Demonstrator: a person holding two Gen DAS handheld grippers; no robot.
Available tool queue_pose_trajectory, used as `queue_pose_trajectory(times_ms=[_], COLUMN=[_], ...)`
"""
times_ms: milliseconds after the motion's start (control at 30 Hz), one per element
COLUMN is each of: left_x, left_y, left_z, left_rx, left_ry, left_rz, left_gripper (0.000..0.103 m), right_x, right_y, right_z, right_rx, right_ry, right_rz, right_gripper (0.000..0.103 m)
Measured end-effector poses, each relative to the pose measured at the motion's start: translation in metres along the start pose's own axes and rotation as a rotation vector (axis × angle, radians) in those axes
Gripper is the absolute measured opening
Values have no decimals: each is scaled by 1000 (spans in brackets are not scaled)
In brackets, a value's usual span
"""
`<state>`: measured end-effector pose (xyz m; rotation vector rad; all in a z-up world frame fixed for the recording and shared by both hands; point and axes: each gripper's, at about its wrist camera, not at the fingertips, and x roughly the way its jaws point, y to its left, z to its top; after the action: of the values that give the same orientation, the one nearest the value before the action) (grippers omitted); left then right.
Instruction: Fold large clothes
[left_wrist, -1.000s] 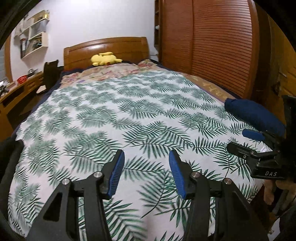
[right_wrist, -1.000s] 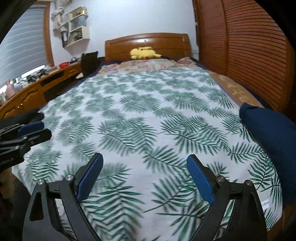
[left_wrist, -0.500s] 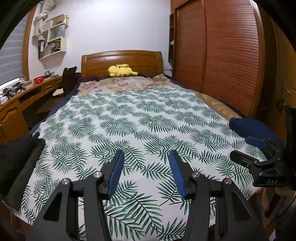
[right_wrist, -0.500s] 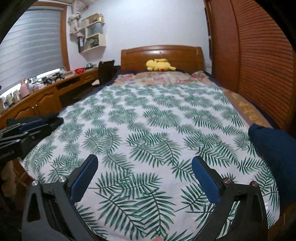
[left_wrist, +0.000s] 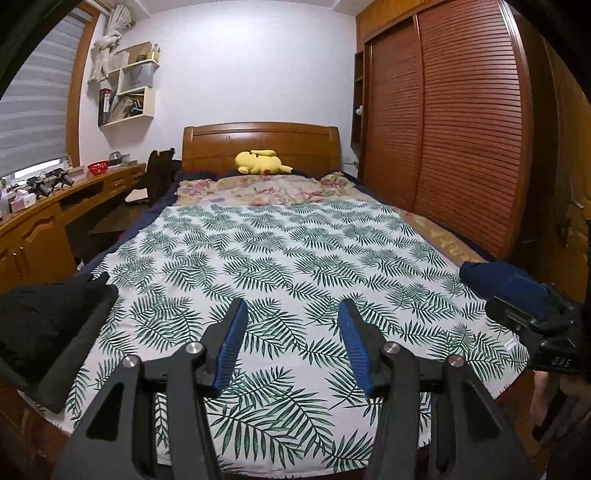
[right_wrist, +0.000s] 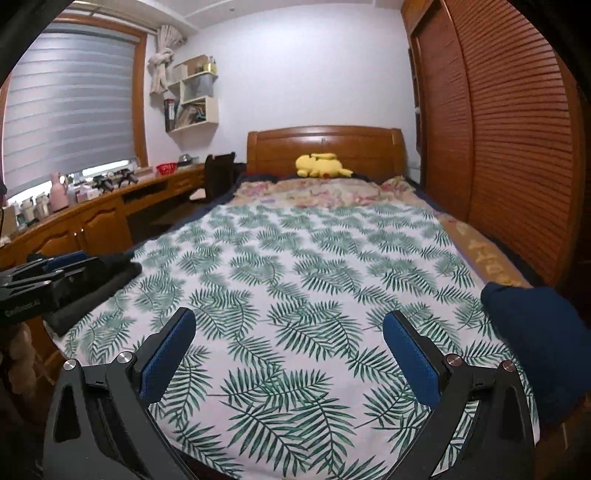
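Left gripper (left_wrist: 290, 328): jaws partly apart, nothing between them, same gap as a second ago. Right gripper (right_wrist: 288, 347): jaws have just been opening and now stand wide, also with nothing between; only the leaf-print sheet (left_wrist: 295, 258) shows past the pads.

Both grippers have lifted and pulled back from the bed: a second ago the views looked close down on the print, now the whole mattress, wooden headboard (left_wrist: 260, 146) and yellow plush toy (left_wrist: 262, 162) are in frame. Neither gripper touches any cloth.

Clothes sit at the foot corners: a black garment (left_wrist: 48, 317) folded flat on the bed's left corner, just beside the left gripper, and a navy garment (right_wrist: 535, 332) bunched at the right corner, near the right gripper. The middle of the sheet is bare.

Judgement: this reads as a pause between items, likely one fold done and set aside. The navy piece looks unfolded, so it is probably next, and the wide right jaws suit that reach.
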<state>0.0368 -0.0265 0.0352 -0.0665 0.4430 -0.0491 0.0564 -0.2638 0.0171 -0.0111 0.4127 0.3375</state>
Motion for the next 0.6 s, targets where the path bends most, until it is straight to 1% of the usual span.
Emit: queue_pose_trajectory(times_ms=[233,367,600], left_x=[-19,-23,-20], left_y=[5,6,7], left_z=[-2,-8,-15], left_rx=[-20,-24,-34], left_ry=[-29,-26,-11], left_rz=[38,55,56], left_gripper=[51,52,52], right_x=[-16,-21,-23], right_y=[5,1,0], right_z=[1,-2,-9], right_rx=[-10,2,2], right_ry=[-36,-44,-46], right_rz=[-34,-46,-60], right_gripper=[103,103,103])
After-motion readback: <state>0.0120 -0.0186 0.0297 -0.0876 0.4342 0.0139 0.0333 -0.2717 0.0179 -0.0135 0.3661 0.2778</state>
